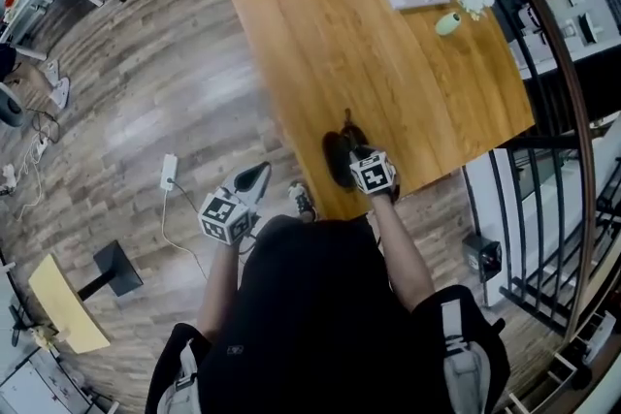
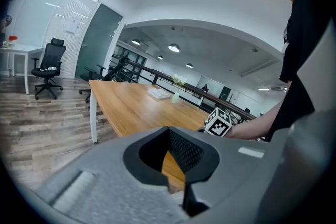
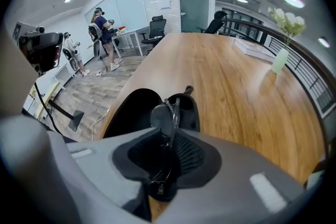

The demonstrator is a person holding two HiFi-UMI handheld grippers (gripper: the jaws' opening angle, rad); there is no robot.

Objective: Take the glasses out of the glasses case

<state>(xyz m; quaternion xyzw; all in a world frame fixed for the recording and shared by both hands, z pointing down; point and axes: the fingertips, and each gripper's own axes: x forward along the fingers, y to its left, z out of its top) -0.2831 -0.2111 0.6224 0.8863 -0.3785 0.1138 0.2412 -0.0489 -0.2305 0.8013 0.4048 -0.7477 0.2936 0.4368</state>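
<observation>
Right gripper (image 3: 168, 162) is clamped on the thin dark-framed glasses (image 3: 162, 115), long axis along the jaws, just over the open black oval case (image 3: 130, 110) at the wooden table's (image 3: 236, 102) lower-centre edge; left gripper (image 2: 170, 157), closed on nothing, is off-table, farther away.

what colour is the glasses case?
Black, lid and base alike. The right gripper view shows the open glasses case best, beyond the glasses held in the right gripper.
</observation>
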